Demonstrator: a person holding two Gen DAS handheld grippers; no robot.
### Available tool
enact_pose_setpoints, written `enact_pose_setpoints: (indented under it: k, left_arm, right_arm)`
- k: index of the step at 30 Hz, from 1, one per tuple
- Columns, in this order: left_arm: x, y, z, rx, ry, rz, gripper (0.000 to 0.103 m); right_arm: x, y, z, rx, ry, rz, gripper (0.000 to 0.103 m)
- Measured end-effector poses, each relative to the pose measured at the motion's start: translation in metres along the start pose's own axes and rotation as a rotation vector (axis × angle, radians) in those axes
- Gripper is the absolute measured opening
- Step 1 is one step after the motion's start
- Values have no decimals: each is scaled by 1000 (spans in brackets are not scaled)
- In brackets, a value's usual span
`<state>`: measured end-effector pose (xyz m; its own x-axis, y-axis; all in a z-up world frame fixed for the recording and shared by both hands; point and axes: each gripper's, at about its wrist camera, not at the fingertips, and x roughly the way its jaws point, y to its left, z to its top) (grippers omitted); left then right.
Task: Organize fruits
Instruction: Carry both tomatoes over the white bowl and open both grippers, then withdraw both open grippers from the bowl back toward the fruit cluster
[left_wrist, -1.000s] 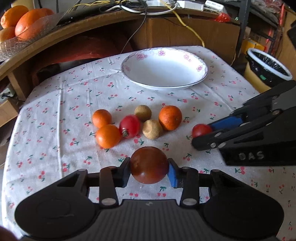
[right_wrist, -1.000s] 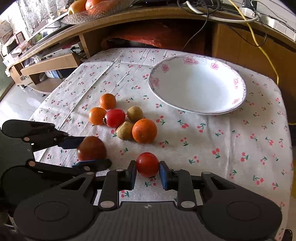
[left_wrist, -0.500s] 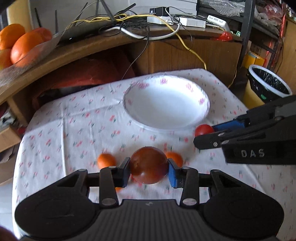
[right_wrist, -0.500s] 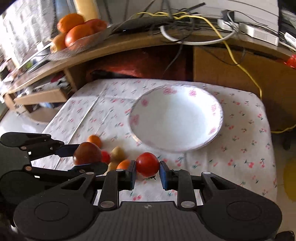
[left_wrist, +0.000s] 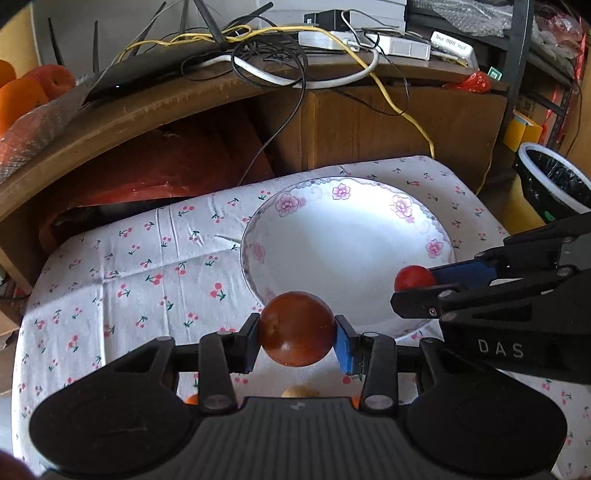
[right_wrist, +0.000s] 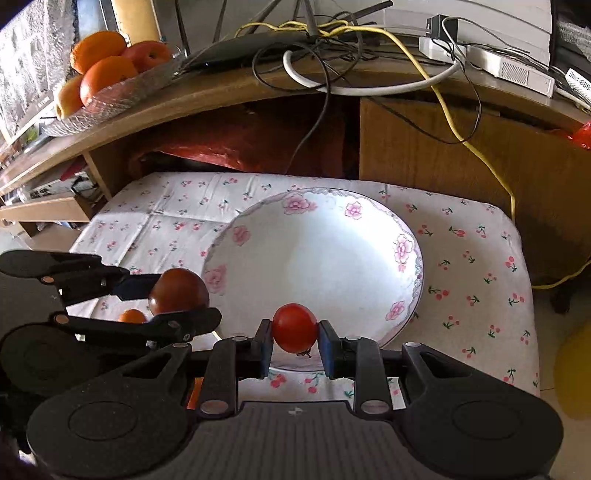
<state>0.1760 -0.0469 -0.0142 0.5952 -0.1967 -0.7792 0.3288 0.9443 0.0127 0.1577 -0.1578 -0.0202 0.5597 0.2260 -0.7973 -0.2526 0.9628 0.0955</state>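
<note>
Left wrist view shows the left gripper (left_wrist: 297, 339) clenched on a dark red-brown fruit (left_wrist: 297, 334), held above the near rim of the white flowered plate (left_wrist: 354, 206). To its right, the right gripper (left_wrist: 415, 286) grips a smaller bright red fruit (left_wrist: 412, 277) over the plate's near-right edge. From the right wrist view that red fruit (right_wrist: 294, 328) sits squarely between the blue pads, and the plate (right_wrist: 406, 254) lies empty just ahead on the cherry-print cloth of the worktop (right_wrist: 480, 258).

Risks as I judge them:
- Both fruits hang over the rim, not the bowl centre. Releasing now could land a fruit on the sloped edge, so it rolls off onto the cloth or off the worktop
- The 2 grippers are close side by side; moving both inward at once could knock one against the other and jar a fruit loose
- Round, smooth fruit dropped from height may bounce or roll around the shallow plate and out over the low rim
- Squeezing harder to be safe could bruise the soft skin
- An orange fruit (right_wrist: 132, 316) and others lie below the left gripper; lowering too early could strike them
</note>
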Motion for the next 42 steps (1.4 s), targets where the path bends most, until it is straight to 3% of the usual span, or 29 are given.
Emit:
enact_pose_setpoints:
  k: [20, 42]
  left_arm:
    - [15, -1, 8, -7, -15, -8, 49]
    - [-7, 1, 3, 4, -36, -28, 53]
  right_arm:
    - [10, -13, 3, 22, 7, -12, 26]
    - [-9, -12, 6, 43, -48, 18, 32]
